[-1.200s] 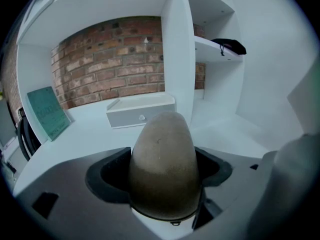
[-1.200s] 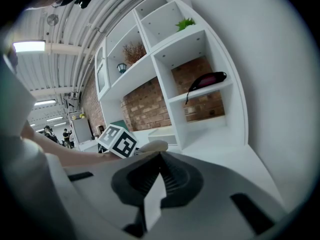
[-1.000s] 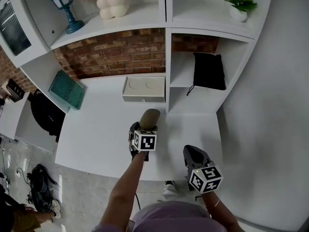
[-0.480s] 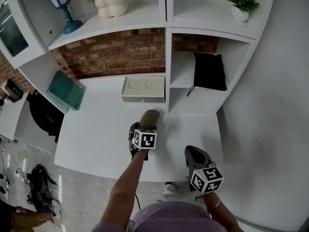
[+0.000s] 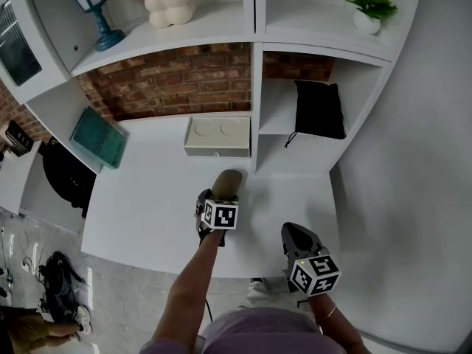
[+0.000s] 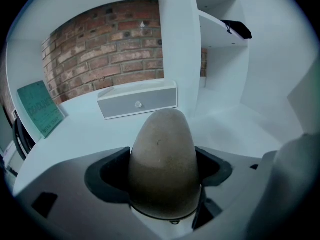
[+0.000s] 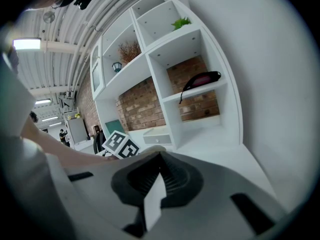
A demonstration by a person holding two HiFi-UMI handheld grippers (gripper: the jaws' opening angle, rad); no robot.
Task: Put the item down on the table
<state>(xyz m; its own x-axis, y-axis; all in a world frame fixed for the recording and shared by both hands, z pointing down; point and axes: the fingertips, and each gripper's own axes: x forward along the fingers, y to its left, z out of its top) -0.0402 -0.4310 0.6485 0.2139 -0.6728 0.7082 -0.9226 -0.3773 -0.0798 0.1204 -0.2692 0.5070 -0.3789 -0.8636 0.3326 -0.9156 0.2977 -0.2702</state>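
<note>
A brown egg-shaped item (image 6: 162, 164) fills the middle of the left gripper view, and my left gripper (image 6: 160, 171) is shut on it, one jaw at each side. In the head view the same brown item (image 5: 226, 184) sticks out ahead of the left gripper (image 5: 220, 198) over the white table (image 5: 147, 205), near its middle. Whether it touches the table I cannot tell. My right gripper (image 5: 296, 236) hangs at the table's front right edge, shut with nothing between its jaws, which meet in the right gripper view (image 7: 157, 184).
A low white box (image 5: 217, 137) with a small knob stands at the back of the table against the brick wall. A teal book (image 5: 98, 136) leans at the left. A black pouch (image 5: 318, 109) lies on the right shelf. A white shelf divider (image 6: 175, 49) stands just beyond the box.
</note>
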